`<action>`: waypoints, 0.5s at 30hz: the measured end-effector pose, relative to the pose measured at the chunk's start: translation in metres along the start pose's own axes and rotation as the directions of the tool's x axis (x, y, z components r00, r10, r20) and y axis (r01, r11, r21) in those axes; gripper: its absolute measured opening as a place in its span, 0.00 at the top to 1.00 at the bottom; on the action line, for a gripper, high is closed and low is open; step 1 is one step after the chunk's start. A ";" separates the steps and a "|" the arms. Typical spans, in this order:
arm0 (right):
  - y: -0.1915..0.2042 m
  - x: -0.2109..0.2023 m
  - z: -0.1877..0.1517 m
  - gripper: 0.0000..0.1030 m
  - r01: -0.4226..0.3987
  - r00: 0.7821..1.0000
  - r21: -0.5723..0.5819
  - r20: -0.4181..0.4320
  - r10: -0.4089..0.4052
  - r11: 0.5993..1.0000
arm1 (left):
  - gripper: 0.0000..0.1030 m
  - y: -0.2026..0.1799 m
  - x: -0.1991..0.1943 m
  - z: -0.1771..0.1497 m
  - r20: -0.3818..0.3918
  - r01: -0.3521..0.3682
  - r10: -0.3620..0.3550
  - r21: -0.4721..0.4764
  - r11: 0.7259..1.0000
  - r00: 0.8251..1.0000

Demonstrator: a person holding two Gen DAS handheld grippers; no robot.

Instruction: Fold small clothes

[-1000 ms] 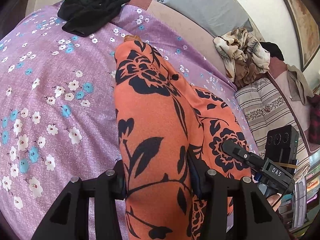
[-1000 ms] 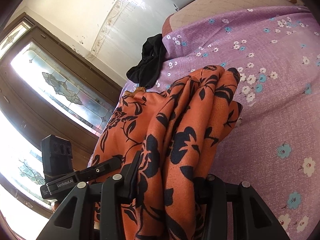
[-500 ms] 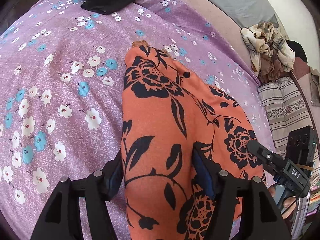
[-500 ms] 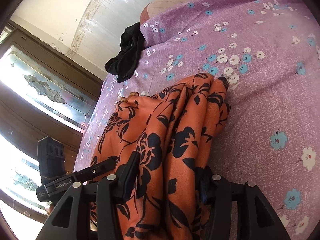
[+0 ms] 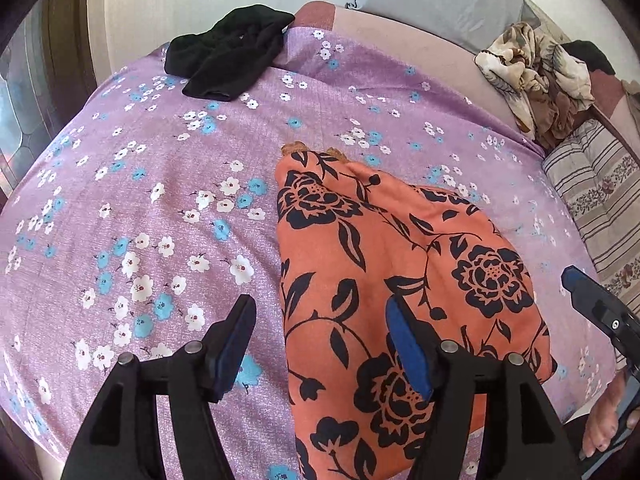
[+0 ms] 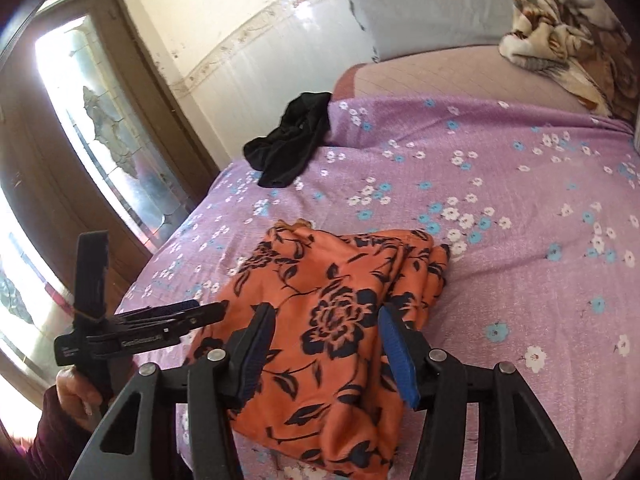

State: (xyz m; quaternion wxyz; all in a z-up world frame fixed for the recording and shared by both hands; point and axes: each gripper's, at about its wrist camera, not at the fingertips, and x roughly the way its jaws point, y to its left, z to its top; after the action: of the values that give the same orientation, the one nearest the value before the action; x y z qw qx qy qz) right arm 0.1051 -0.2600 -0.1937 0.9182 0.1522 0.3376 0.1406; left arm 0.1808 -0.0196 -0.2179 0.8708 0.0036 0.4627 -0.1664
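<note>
An orange floral garment point(image 5: 384, 272) is seen lying folded on the bed point(image 5: 160, 184), near its front edge, on a purple flowered sheet. The left gripper point(image 5: 320, 344) is held released above the garment's left border: its right pad is over the cloth, its left pad over bare sheet, and no cloth appears to be pinched. The right gripper point(image 6: 324, 352) is held over the near part of the same garment point(image 6: 332, 320); its jaws are closing slightly, with cloth seen behind the gap, though contact cannot be confirmed from this angle and it looks released. A black garment point(image 5: 228, 60) is left well apart at the bed's far corner. A patterned blanket point(image 6: 560, 28) is bunched beyond the sheet.
</note>
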 end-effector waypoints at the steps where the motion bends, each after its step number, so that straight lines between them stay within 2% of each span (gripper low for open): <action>1: 0.005 0.001 -0.002 0.53 -0.006 1.000 -0.010 -0.005 0.006 1.000 | 0.34 -0.002 -0.001 -0.001 0.002 -0.015 0.015 0.010 1.000 1.000; 5: 0.009 0.012 -0.010 0.54 -0.010 0.999 0.002 -0.041 0.010 1.000 | 0.34 -0.009 -0.002 -0.008 0.012 -0.057 0.057 0.059 0.997 0.998; 11: -0.020 0.044 -0.029 0.53 0.027 0.983 0.115 -0.183 -0.005 0.993 | 0.34 -0.014 0.010 -0.016 -0.020 -0.088 0.091 0.093 0.992 0.996; 15: -0.021 0.055 -0.036 0.55 0.057 0.974 0.090 -0.225 -0.035 0.994 | 0.34 -0.013 0.016 -0.017 -0.029 -0.087 0.090 0.094 0.992 0.996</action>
State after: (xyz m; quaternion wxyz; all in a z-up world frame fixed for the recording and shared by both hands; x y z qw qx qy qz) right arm 0.1247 -0.2525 -0.2591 0.8691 0.1714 0.4484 0.1191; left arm 0.1712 -0.0332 -0.2387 0.8684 0.0671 0.4683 -0.1487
